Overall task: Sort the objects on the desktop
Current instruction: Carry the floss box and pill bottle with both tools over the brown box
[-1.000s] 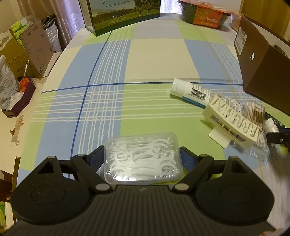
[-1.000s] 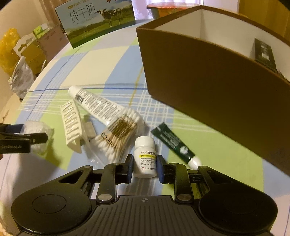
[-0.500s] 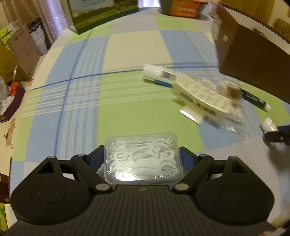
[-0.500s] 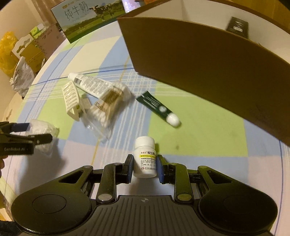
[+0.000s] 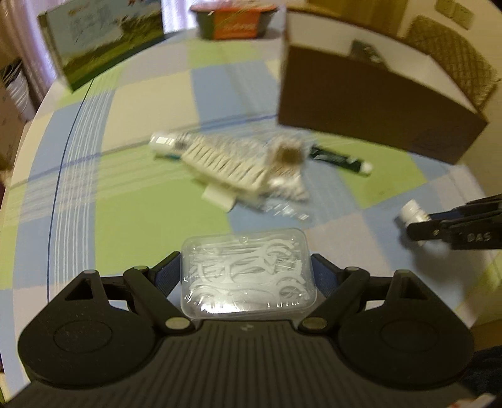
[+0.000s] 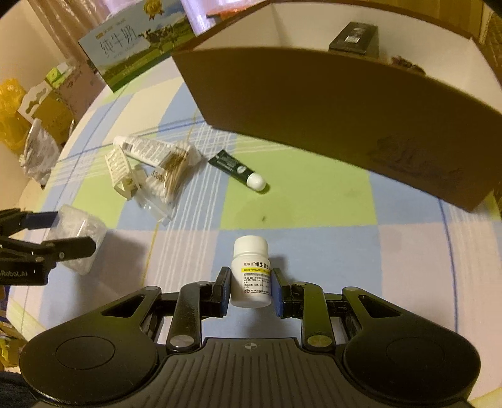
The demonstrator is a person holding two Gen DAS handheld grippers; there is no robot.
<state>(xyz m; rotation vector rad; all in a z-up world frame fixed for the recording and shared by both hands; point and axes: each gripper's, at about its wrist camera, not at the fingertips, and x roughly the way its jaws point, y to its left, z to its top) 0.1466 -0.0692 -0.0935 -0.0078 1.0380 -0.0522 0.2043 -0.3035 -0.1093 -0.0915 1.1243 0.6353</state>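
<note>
My left gripper [image 5: 248,273] is shut on a clear plastic box of floss picks [image 5: 248,274] and holds it above the checked tablecloth. My right gripper [image 6: 251,287] is shut on a white pill bottle [image 6: 251,271], also lifted. Each gripper shows in the other view: the right one with the bottle [image 5: 411,213], the left one with the box [image 6: 73,238]. On the cloth lie a white tube [image 6: 141,147], a cream clip rack [image 6: 120,171], a bag of cotton swabs [image 6: 169,175] and a dark green tube [image 6: 238,169].
A large brown open box [image 6: 339,100] stands at the back right with a dark item [image 6: 354,37] inside. A milk carton box [image 6: 135,47] and a food bowl [image 5: 235,18] stand at the table's far edge. Bags and boxes [image 6: 34,125] lie left of the table.
Both grippers have lifted and drawn back with their objects. The left view has swung right toward the brown box. The loose items on the cloth have not moved.
</note>
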